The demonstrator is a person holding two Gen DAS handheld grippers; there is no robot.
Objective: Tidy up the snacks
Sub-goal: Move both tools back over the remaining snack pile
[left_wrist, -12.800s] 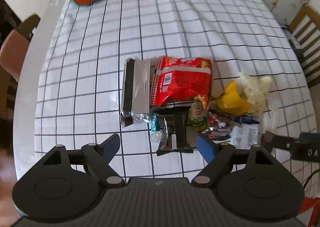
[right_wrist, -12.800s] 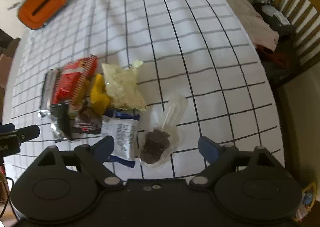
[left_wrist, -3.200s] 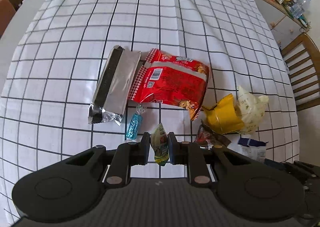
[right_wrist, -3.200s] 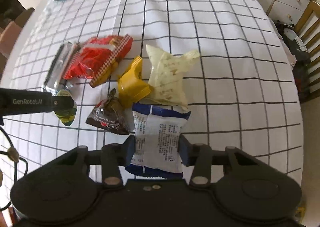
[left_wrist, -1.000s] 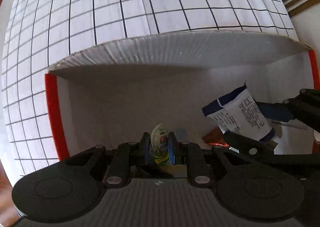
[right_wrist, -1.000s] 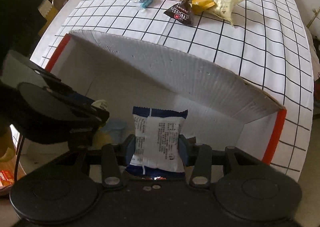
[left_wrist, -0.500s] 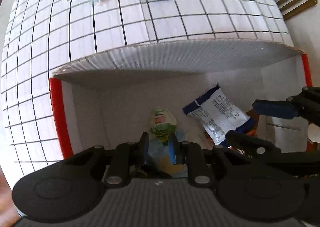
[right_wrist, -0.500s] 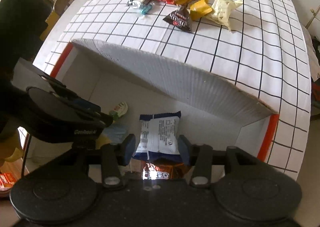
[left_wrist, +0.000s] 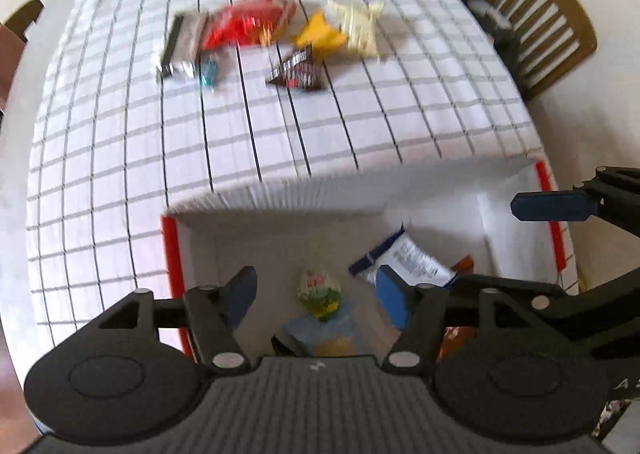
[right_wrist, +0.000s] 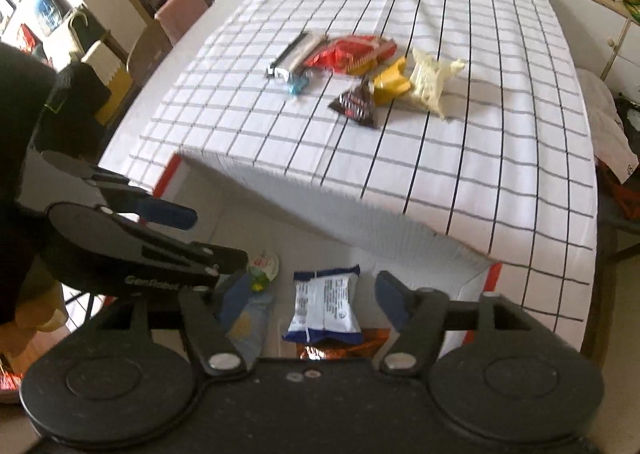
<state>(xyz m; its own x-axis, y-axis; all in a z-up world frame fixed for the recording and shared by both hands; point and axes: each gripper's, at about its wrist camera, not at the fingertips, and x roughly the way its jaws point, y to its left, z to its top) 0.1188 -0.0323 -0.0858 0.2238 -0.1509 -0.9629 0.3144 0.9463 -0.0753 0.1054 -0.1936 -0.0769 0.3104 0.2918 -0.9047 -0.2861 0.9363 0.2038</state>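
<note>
Fingers of both grippers are opening, empty, over the box (left_wrist: 516, 222); an orange packet (right_wrist: 340, 350) lies half-hidden.

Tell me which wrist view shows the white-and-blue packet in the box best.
Right wrist: the white-and-blue packet lies flat, centred and whole between the opening claw tips. In the left wrist view the same packet is blurred and partly hidden behind a claw tip.
</note>
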